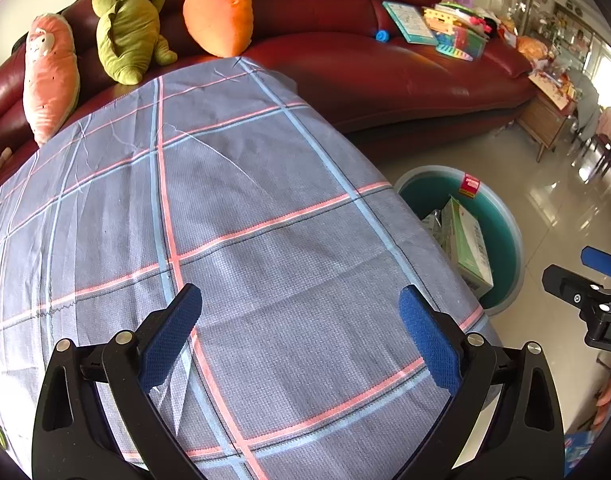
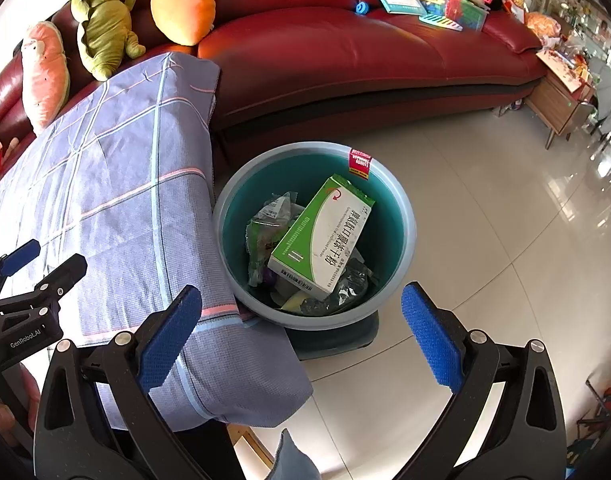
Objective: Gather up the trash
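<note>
Teal inside and pale blue at the rim, the trash bin (image 2: 401,216) stands on the tiled floor (image 2: 485,240), just beside the edge of the surface and in front of the red leather sofa (image 2: 345,60). A green and white carton (image 2: 325,236) lies tilted on top of the contents, its long axis running from lower left to upper right in the right wrist view, upper end leaning toward the far wall of the bin. Crumpled plastic wrappers (image 2: 269,224) sit beneath and to its left. A red label (image 2: 360,162) hangs over the far rim.

The surface carries a grey-blue checked cloth (image 1: 245,220) with pink and light blue lines; its hanging corner touches the bin's near left side.

The left gripper (image 1: 301,332) hovers above the cloth, fingers spread wide, holding nothing. The right gripper (image 2: 301,332) hovers over the near rim of the bin, fingers likewise wide apart and empty.

On the sofa: an orange carrot plush (image 2: 183,4), a green plush (image 2: 103,24), a pink plush (image 2: 43,72), and a book with toys (image 2: 445,4) further right.
</note>
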Tool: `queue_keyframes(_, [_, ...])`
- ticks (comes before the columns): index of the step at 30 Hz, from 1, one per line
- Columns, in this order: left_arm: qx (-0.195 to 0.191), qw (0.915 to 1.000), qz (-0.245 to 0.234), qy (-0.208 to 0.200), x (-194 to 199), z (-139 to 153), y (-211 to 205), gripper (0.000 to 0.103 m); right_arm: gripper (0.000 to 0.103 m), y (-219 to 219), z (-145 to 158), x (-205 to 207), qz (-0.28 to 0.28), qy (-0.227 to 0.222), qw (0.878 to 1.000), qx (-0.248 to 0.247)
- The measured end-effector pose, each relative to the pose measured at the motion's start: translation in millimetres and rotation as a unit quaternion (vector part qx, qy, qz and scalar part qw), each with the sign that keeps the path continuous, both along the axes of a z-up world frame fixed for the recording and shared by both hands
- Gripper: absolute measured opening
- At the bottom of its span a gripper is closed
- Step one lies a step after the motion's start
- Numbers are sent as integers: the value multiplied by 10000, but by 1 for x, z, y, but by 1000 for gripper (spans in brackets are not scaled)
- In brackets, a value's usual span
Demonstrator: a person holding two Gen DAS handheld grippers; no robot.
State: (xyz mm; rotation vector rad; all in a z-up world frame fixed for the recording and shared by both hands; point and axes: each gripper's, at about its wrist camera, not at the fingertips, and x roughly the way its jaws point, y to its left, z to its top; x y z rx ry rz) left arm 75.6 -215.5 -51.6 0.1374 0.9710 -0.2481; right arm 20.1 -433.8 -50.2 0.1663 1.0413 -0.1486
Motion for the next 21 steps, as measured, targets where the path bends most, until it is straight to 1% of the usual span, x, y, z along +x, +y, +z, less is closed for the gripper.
queue_keyframes(21, [46,10000,36,37,10,1,-2,99,96,-1,3,8,9,32,10000,-16])
